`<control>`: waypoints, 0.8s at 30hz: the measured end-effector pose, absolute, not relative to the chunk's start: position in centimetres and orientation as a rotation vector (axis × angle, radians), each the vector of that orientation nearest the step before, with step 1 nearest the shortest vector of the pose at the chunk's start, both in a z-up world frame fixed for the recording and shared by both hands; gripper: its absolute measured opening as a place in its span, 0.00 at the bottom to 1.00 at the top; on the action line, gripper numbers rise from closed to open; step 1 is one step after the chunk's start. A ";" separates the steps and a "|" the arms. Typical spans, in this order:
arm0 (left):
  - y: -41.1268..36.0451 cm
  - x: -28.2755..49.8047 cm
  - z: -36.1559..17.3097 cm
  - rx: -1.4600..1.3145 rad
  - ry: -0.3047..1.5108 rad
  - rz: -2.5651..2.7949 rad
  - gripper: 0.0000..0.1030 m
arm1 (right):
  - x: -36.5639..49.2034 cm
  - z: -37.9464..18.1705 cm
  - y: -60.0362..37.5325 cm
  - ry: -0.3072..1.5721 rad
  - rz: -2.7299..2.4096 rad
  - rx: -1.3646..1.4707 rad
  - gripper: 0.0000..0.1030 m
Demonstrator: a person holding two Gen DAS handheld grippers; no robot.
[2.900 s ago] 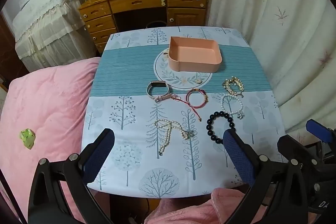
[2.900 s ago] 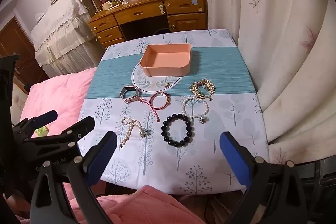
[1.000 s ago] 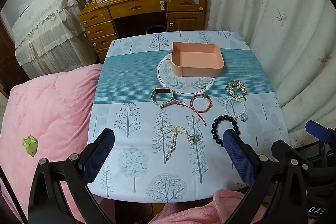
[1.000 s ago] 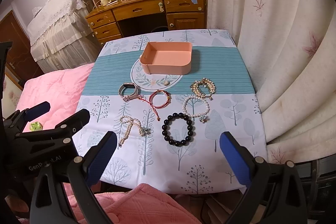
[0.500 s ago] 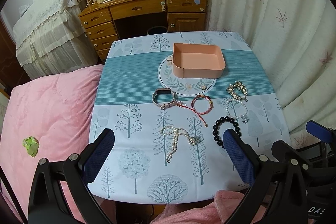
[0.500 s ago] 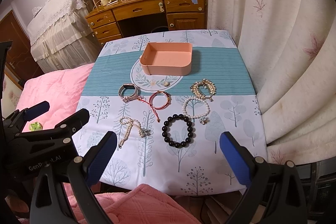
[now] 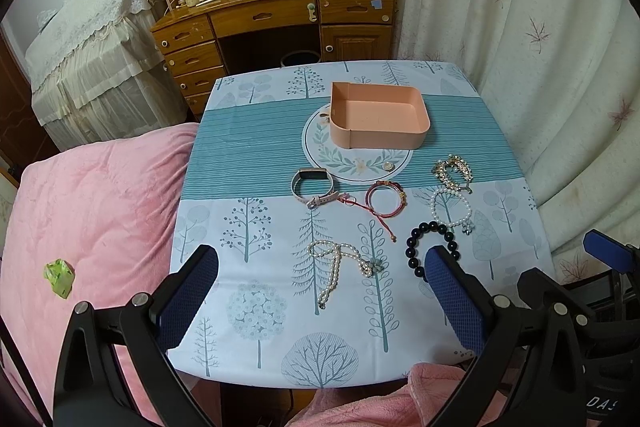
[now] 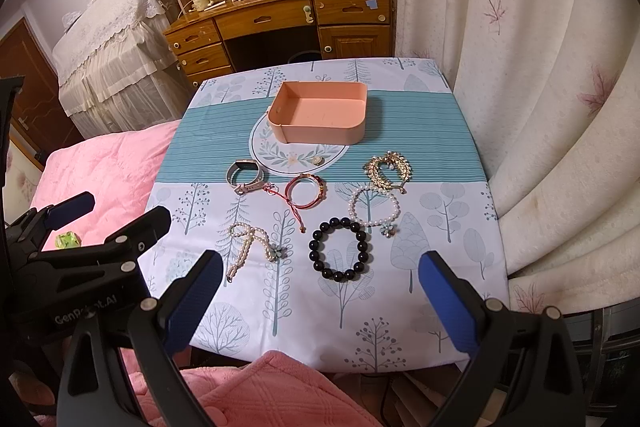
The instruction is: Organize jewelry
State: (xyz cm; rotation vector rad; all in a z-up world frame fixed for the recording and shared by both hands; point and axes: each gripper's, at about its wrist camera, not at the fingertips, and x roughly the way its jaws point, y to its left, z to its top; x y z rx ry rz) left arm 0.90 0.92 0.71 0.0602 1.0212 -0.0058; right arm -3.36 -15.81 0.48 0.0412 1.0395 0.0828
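Two grippers hang above the near edge of the table (image 7: pixel 224 355), both with jaws spread wide and nothing between them. Just ahead of the left gripper (image 7: pixel 322 291) lies a pearl necklace (image 7: pixel 340 263), and beside its right finger a black bead bracelet (image 7: pixel 430 247). Ahead of the right gripper (image 8: pixel 320 291) that same black bead bracelet (image 8: pixel 340 251) lies flat on the cloth, with the pearl necklace (image 8: pixel 250 247) to its left. Farther out from both sit a white pearl bracelet (image 8: pixel 374 205), a red cord bracelet (image 8: pixel 304 191), a watch (image 8: pixel 245 175) and a gold bracelet (image 8: pixel 388 167), all apart from one another or nearly so. Beyond them a small ring (image 8: pixel 317 159) rests on a round mat (image 7: pixel 320 143), and past it stands a pink box (image 8: pixel 320 117), open-topped. Left of the table lies a pink blanket (image 7: pixel 92 203).
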 end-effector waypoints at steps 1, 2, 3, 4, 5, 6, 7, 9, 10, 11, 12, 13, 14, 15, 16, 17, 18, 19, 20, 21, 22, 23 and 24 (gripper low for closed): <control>0.9 0.9 0.7 0.061 1.021 -0.005 0.99 | -3.4 0.5 -15.8 1.040 0.082 0.042 0.96; 0.9 0.9 0.7 0.061 1.021 -0.005 0.99 | -3.3 0.4 -15.8 1.041 0.083 0.042 0.96; 1.0 0.9 0.7 0.061 1.020 -0.005 0.99 | -3.4 0.5 -15.8 1.041 0.082 0.042 0.96; 1.0 0.9 0.7 0.060 1.020 -0.005 0.99 | -3.4 0.5 -15.8 1.040 0.083 0.042 0.96; 1.0 0.9 0.7 0.061 1.020 -0.004 0.99 | -3.4 0.5 -15.8 1.041 0.082 0.043 0.96; 1.0 0.8 0.7 0.062 1.018 -0.003 0.99 | -3.4 0.5 -15.8 1.041 0.082 0.043 0.96; 1.1 0.8 0.7 0.063 1.017 -0.002 0.99 | -3.4 0.5 -15.8 1.040 0.081 0.042 0.96; 1.1 0.8 0.7 0.062 1.017 -0.002 0.99 | -3.5 0.5 -15.8 1.039 0.082 0.042 0.96; 1.1 0.8 0.7 0.062 1.018 -0.002 0.99 | -3.5 0.5 -15.8 1.040 0.082 0.042 0.96; 1.1 0.8 0.7 0.062 1.018 -0.003 0.99 | -3.5 0.5 -15.8 1.040 0.081 0.041 0.96; 1.1 0.8 0.7 0.062 1.017 -0.003 0.99 | -3.5 0.5 -15.8 1.040 0.081 0.041 0.96; 1.1 0.8 0.7 0.062 1.017 -0.002 0.99 | -3.5 0.5 -15.8 1.039 0.081 0.041 0.96; 1.1 0.8 0.7 0.062 1.017 -0.003 0.99 | -3.5 0.5 -15.8 1.039 0.082 0.042 0.96; 1.1 0.8 0.7 0.061 1.017 -0.003 0.99 | -3.5 0.5 -15.9 1.040 0.082 0.043 0.96; 1.1 0.8 0.7 0.061 1.018 -0.003 0.99 | -3.5 0.5 -15.8 1.040 0.083 0.043 0.96; 1.1 0.8 0.7 0.061 1.018 -0.003 0.99 | -3.6 0.5 -15.8 1.040 0.082 0.042 0.96; 1.2 0.7 0.7 0.060 1.019 -0.003 0.99 | -3.6 0.5 -15.8 1.041 0.082 0.042 0.96; 1.2 0.5 0.7 0.058 1.019 -0.003 0.99 | -3.6 0.5 -15.8 1.041 0.082 0.042 0.96; 1.3 0.5 0.7 0.057 1.019 -0.004 0.99 | -3.6 0.5 -15.9 1.040 0.082 0.042 0.96; 1.2 0.3 0.7 0.054 1.019 -0.005 0.99 | -3.6 0.5 -15.9 1.040 0.083 0.042 0.96; 1.3 0.3 0.7 0.051 1.020 -0.009 0.99 | -3.6 0.5 -15.9 1.039 0.083 0.043 0.96; 1.3 0.2 0.6 0.047 1.024 -0.011 0.99 | -3.6 0.5 -15.9 1.040 0.082 0.043 0.96; 1.3 0.2 0.5 0.043 1.031 -0.015 0.99 | -3.7 0.5 -15.9 1.041 0.082 0.042 0.96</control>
